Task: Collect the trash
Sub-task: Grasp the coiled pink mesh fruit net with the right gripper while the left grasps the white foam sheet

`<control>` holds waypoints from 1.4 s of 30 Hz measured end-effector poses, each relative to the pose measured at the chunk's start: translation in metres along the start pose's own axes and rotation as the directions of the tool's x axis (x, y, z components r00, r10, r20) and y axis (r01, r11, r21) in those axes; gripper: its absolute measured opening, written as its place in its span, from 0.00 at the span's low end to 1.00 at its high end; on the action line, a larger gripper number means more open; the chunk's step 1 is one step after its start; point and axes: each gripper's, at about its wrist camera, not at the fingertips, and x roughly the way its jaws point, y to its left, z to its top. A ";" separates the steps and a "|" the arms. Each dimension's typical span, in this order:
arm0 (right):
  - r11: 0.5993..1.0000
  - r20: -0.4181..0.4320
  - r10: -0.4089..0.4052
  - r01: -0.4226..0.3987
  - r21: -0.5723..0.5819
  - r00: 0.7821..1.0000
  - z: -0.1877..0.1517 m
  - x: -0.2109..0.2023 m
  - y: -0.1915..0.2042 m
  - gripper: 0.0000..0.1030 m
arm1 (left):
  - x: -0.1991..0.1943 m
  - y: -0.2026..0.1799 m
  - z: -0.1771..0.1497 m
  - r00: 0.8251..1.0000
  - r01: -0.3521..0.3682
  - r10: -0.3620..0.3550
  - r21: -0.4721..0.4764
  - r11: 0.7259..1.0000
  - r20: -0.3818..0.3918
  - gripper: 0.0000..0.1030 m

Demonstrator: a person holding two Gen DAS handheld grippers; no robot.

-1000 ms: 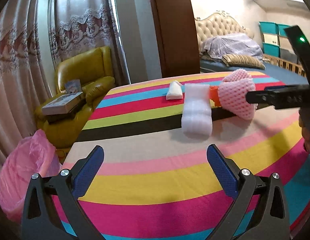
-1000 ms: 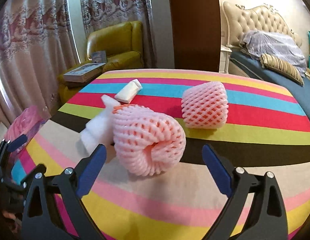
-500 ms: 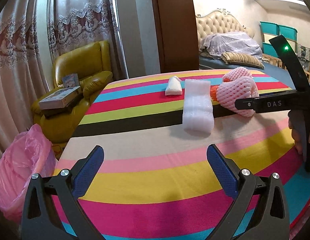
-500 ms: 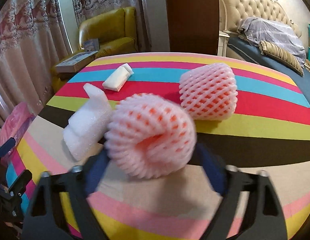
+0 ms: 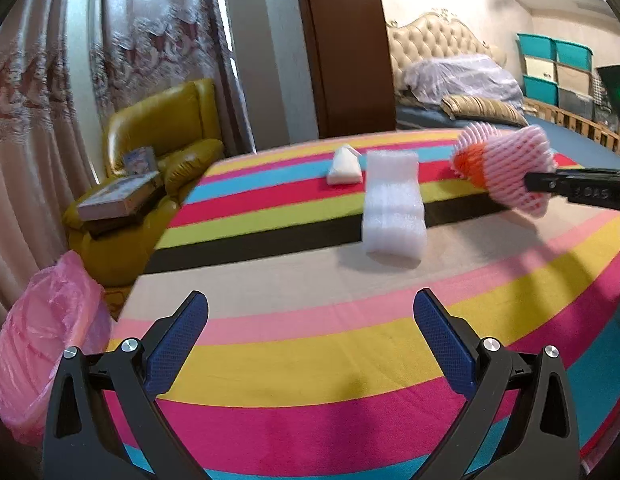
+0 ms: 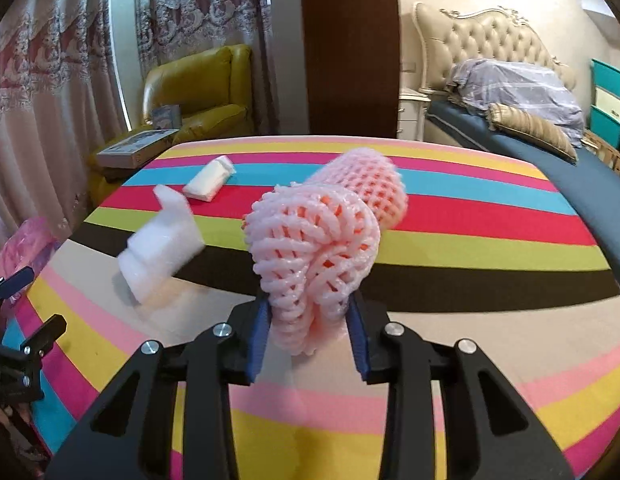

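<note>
Right gripper (image 6: 310, 338) just closed, pinching pink foam net (image 6: 314, 256), left gripper (image 5: 310, 344) spread wide and empty above striped table (image 5: 310, 360)

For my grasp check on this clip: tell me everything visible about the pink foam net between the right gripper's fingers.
The pink foam net is a soft, open-mesh fruit sleeve, pale pink outside with orange showing through its folds. It is crumpled and twisted into a rounded wad. The right gripper, whose jaws have just been closing, pinches its lower end between blue pads, squeezing it narrow there. It sits over the striped tablecloth; whether it still touches the cloth is unclear. From the left wrist it shows at far right.
</note>
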 end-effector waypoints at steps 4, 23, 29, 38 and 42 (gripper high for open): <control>0.998 0.011 -0.052 0.052 0.024 0.999 -0.007 -0.010 -0.019 0.33 | 0.011 0.002 0.005 0.997 0.028 -0.030 -0.019 0.999 -0.074 0.93; 0.996 0.052 -0.068 0.064 0.063 0.996 -0.011 -0.024 -0.031 0.33 | 0.099 -0.048 0.075 0.980 0.072 -0.077 -0.037 0.997 -0.183 0.76; 0.997 0.050 -0.058 0.055 0.061 0.997 -0.012 -0.023 -0.031 0.33 | 0.112 -0.052 0.075 0.967 0.117 -0.122 -0.038 0.992 -0.222 0.50; 0.998 0.048 -0.050 0.048 0.048 0.998 -0.011 -0.022 -0.029 0.33 | 0.050 -0.048 0.053 0.990 0.107 -0.110 -0.040 0.994 -0.088 0.48; 0.999 0.043 -0.033 0.032 0.023 0.999 -0.012 -0.024 -0.026 0.33 | 0.019 -0.039 0.036 0.993 0.100 -0.104 -0.069 0.993 -0.056 0.48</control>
